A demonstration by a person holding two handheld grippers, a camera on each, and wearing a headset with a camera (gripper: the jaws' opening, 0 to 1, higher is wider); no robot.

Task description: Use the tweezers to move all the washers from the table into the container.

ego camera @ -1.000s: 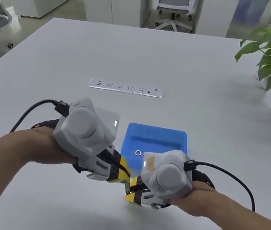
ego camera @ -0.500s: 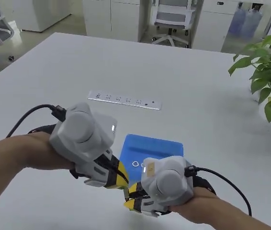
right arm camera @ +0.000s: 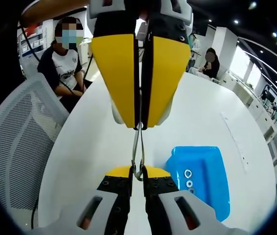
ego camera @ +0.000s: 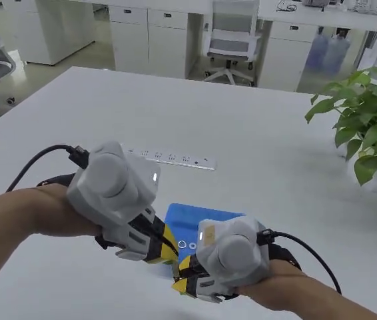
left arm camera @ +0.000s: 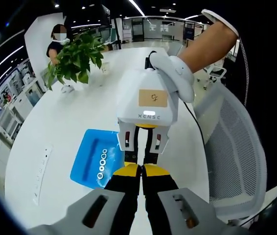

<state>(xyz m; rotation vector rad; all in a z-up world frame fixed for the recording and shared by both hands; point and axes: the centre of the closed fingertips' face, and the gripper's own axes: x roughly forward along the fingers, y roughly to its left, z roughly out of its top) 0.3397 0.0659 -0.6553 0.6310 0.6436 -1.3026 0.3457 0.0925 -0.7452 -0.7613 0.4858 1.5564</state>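
You hold one pair of thin steel tweezers (right arm camera: 137,147) level above the smooth white worktop (ego camera: 262,153), its long axis running straight from one gripper to the other. The left gripper (left arm camera: 141,169), yellow-tipped jaws pressed together, pinches one end. The right gripper (right arm camera: 138,177), jaws likewise closed, clamps the other, rounded end (which end carries the tips you cannot tell). The two slim arms bow slightly apart midway.

Just beyond the grippers lies one shallow blue plastic tray (right arm camera: 212,166), rectangular with rounded corners. On its floor sits a short row of small flat metal washers (left arm camera: 102,163): five by the left gripper view, three clear in the right gripper view, two in the head view. One long white power strip (ego camera: 168,158) lies farther back, and one leafy green plant (ego camera: 368,127) stands at your right.
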